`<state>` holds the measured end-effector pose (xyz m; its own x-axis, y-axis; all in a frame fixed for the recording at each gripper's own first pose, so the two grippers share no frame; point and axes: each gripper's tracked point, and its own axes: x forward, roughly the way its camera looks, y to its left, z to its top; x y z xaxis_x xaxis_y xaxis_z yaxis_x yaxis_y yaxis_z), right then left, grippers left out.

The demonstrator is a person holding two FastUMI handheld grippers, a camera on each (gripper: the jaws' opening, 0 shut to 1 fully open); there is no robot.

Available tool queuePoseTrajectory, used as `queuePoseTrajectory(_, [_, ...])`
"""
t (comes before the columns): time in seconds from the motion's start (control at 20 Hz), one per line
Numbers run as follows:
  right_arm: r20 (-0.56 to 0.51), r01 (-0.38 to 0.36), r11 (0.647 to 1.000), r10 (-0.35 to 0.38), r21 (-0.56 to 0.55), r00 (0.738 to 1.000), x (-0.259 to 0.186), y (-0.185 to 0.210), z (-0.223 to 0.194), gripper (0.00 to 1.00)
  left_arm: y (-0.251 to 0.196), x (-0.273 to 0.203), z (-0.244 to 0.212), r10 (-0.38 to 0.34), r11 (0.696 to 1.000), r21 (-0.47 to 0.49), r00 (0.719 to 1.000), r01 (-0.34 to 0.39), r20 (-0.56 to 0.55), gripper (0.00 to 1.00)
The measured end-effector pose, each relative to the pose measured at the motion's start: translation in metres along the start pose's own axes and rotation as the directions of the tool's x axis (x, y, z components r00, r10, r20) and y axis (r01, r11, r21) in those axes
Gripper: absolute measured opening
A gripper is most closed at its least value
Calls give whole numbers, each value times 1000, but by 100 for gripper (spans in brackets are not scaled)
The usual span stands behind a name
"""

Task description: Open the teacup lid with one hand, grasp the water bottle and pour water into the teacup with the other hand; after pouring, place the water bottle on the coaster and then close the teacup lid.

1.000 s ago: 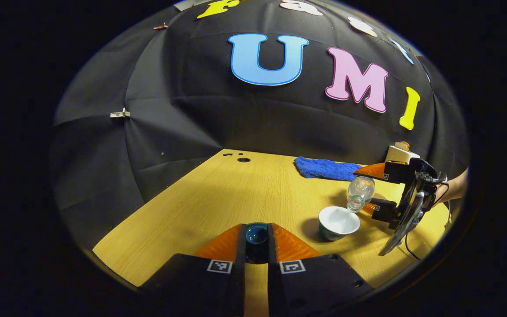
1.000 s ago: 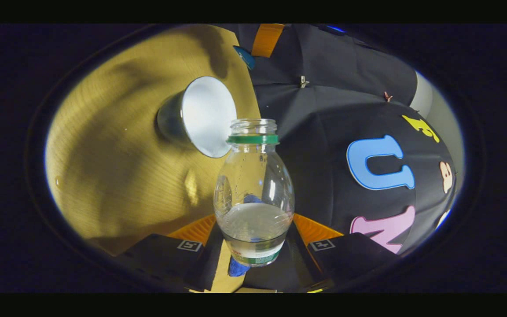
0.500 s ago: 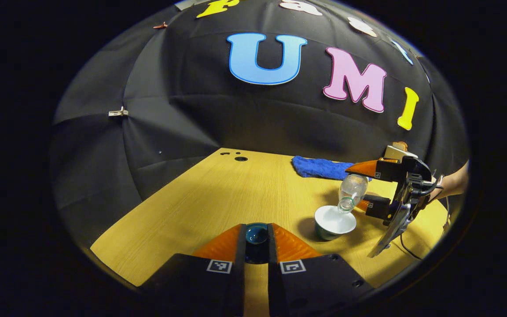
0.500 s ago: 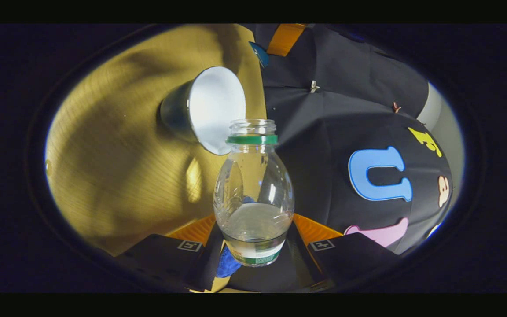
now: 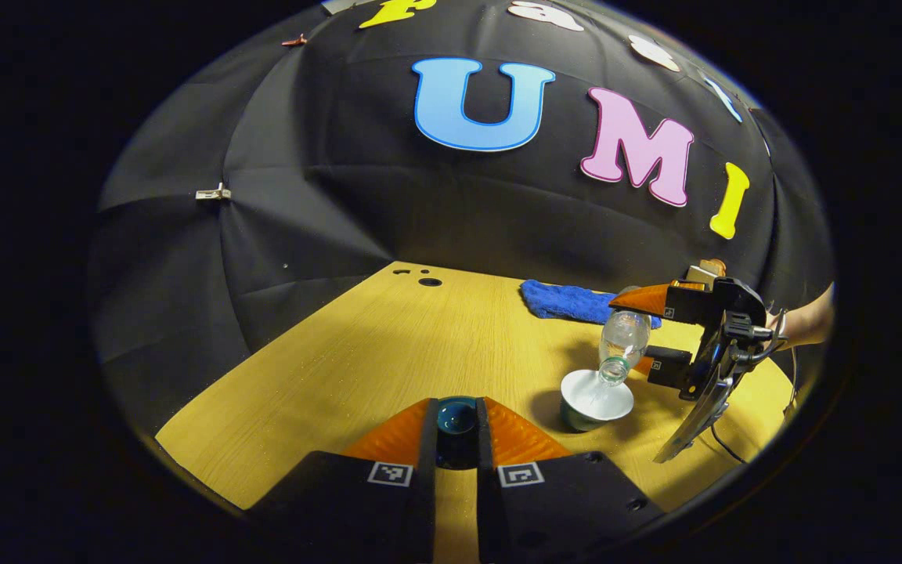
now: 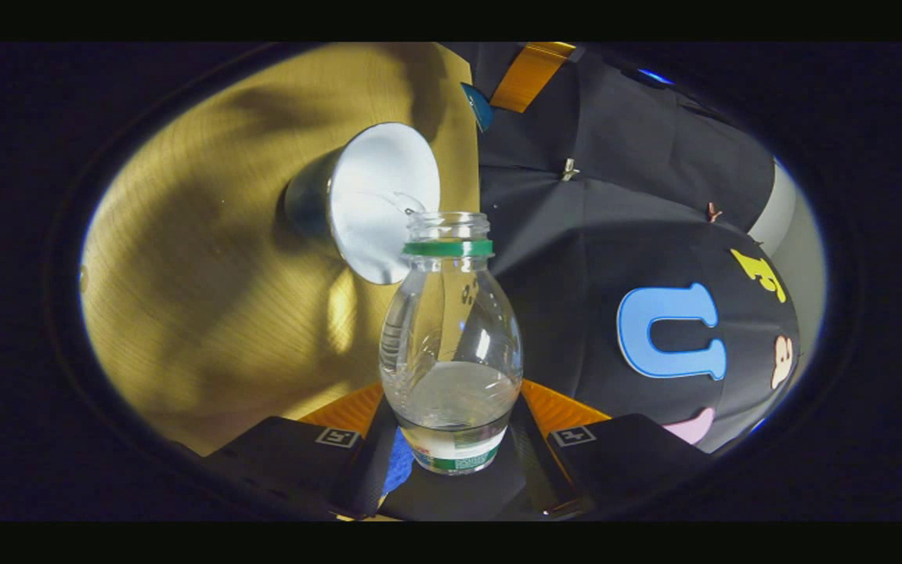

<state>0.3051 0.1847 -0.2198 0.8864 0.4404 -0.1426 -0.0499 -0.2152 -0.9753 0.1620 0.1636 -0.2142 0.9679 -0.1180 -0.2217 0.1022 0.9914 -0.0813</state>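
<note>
In the left gripper view my left gripper (image 5: pixel 457 403) is shut on the dark teal teacup lid (image 5: pixel 457 417), held just above the wooden table (image 5: pixel 373 352). To the right stands the teacup (image 5: pixel 593 398), open, with a white inside. The clear water bottle (image 5: pixel 622 338) is tipped neck-down with its mouth over the cup's rim, and my right gripper (image 5: pixel 628 332) is shut on it. In the right gripper view the uncapped bottle (image 6: pixel 451 345) with a green neck ring sits between the right gripper (image 6: pixel 451 392), partly filled with water. Its mouth is at the teacup (image 6: pixel 377 200), where a glint of water shows.
A blue cloth (image 5: pixel 568 301) lies on the table behind the cup, near the wall. A person's hand (image 5: pixel 805 329) holds the right gripper at the table's right edge. The left gripper's finger (image 6: pixel 531 72) and the lid (image 6: pixel 479 106) show beyond the cup.
The right gripper has moved the bottle left and tipped it steeper, bringing its mouth from beside the cup to over the rim. My left gripper has kept still with the lid.
</note>
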Motion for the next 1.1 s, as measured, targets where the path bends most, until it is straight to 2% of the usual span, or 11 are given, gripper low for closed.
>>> queuePoseTrajectory(0.35, [27, -11, 999, 13, -49, 1000, 3, -2, 2, 73, 4, 1, -1, 0, 1000, -5, 1000, 0, -2, 25])
queuePoseTrajectory(0.4, [28, -12, 999, 14, -50, 1000, 3, -3, 2, 73, 4, 1, -1, 0, 1000, -6, 1000, 0, -2, 22])
queuePoseTrajectory(0.45, [29, -17, 999, 18, -47, 999, 3, -1, 2, 73, 4, 1, -2, 0, 1000, -6, 1000, 0, -2, 25])
queuePoseTrajectory(1.05, [71, 39, 992, -31, -118, 997, 5, -12, 9, 73, 8, -7, -2, 3, 1000, -9, 1000, -3, -1, 25])
queuePoseTrajectory(1.1, [76, 45, 991, -36, -125, 996, 4, -13, 10, 73, 7, -8, -2, 2, 1000, -15, 1000, -2, -3, 22])
